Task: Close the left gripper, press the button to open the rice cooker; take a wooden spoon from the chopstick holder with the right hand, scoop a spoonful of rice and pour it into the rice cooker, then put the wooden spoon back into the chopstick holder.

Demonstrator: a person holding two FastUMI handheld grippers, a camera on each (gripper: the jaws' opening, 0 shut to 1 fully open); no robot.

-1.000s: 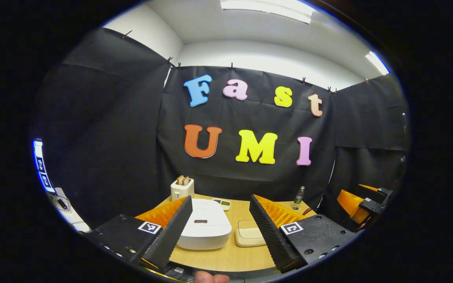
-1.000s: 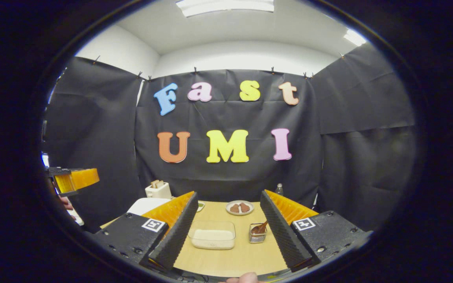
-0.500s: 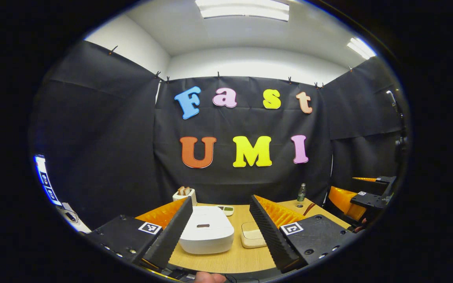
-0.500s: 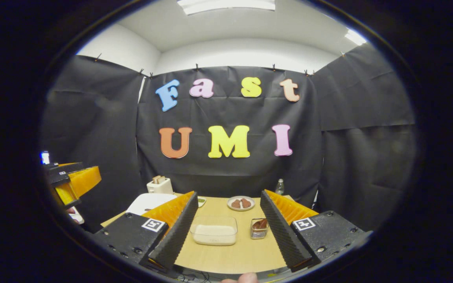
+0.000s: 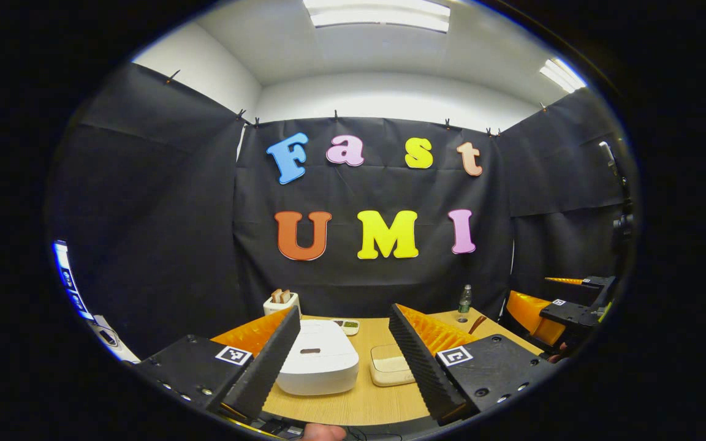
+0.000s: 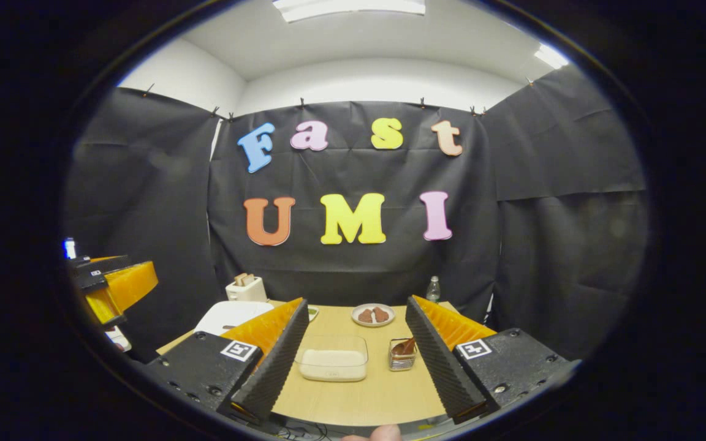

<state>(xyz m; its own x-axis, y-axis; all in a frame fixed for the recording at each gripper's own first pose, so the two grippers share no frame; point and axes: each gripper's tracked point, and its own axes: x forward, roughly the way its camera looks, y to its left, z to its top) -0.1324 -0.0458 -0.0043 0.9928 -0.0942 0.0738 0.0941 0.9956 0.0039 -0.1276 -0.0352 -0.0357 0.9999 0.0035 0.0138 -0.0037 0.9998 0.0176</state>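
Two tools hang above a wooden surface, each with its fingers spread wide and nothing between them. In the left gripper view, the left tool frames a white rice cooker at about 6 o'clock, lid down, with a small dark slot on top. Just beside it toward 5 o'clock sits a clear container of rice, partly hidden behind the near finger. The right tool shows off at 3 o'clock, also gaping and empty.

In the right gripper view, the right tool frames the same container of rice at 6 o'clock; next to it stands a small clear chopstick holder with a wooden spoon leaning in it. Square black-and-white markers sit on the tool bodies; no brand or lettering on the cooker can be read.

Farther back are a plate of brown food, a white toaster holding bread, a small dish with green contents and a bottle near the wall. The left tool appears at 9 o'clock.
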